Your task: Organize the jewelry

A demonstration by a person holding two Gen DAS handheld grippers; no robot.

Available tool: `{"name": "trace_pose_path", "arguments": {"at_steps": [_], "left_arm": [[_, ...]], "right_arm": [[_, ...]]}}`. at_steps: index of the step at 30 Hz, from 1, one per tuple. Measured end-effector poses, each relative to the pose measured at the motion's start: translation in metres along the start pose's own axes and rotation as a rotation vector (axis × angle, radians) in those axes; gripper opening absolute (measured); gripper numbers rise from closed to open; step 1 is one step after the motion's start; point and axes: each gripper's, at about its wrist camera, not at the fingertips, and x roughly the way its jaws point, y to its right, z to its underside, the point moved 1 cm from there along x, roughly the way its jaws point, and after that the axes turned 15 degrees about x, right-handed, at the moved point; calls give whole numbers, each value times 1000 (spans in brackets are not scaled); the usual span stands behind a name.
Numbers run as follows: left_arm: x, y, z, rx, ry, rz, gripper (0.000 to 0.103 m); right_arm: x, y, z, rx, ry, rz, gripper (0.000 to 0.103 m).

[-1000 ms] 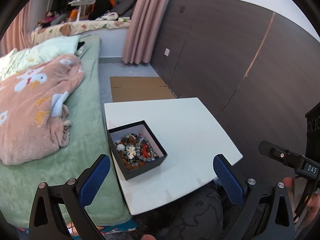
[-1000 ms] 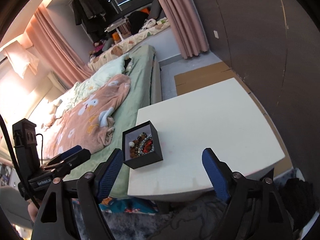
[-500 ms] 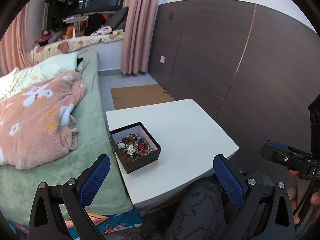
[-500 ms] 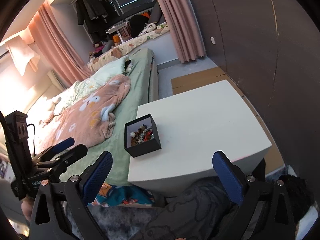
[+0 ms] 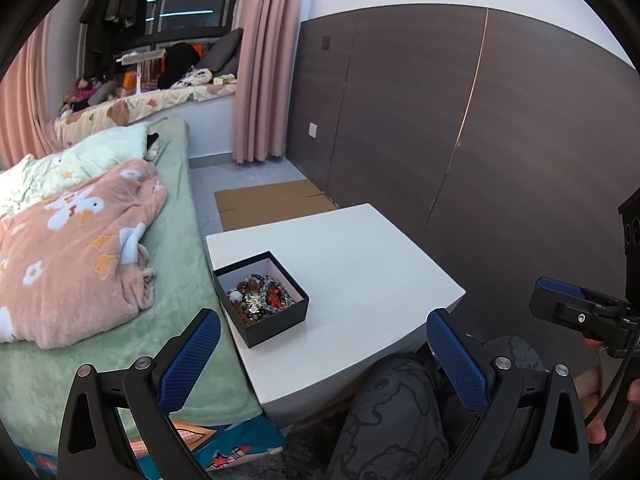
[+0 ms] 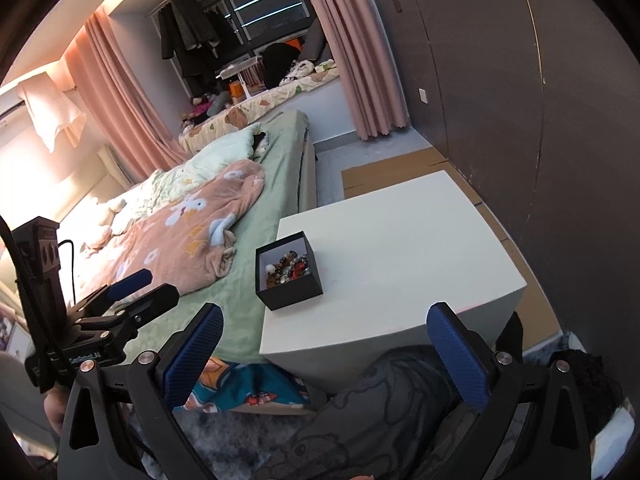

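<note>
The jaws of both grippers are held wide apart and nothing is clamped between them. The left gripper (image 5: 323, 350) and the right gripper (image 6: 325, 344) are poised off the near edge of the white table (image 5: 372, 272), above a person's patterned trouser leg (image 5: 392, 412), well short of the task's thing.

The black jewelry box (image 5: 262, 300) is seen open-topped near the table's left edge, toward its near-left corner, beside the green bed (image 5: 176, 280). A tangled heap of beaded bracelets and jewelry (image 5: 260, 295) is gathered inside it; no piece is seen on the tabletop itself. This layout would fit jewelry waiting to be sorted out of the box just as well as jewelry gathered into it, so the stage is left undecided.

Should a piece be handled, a descent from above into the box would be advised, with one strand pinched at its edge rather than the whole knot, since beaded loops are likely to snag and drag neighbours out. The light box could slide or tip toward the table's edge, so steadying by the other gripper would be prudent.

Small white lettering is visible on the left gripper's body in the right wrist view, but it cannot be read with certainty.
</note>
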Motion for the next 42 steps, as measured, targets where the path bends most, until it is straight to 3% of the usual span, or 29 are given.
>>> {"name": "trace_pose_path", "arguments": {"at_steps": [42], "left_arm": [[-8, 13, 2, 11, 7, -19, 103]], "right_arm": [[-11, 15, 10, 7, 20, -16, 103]]}}
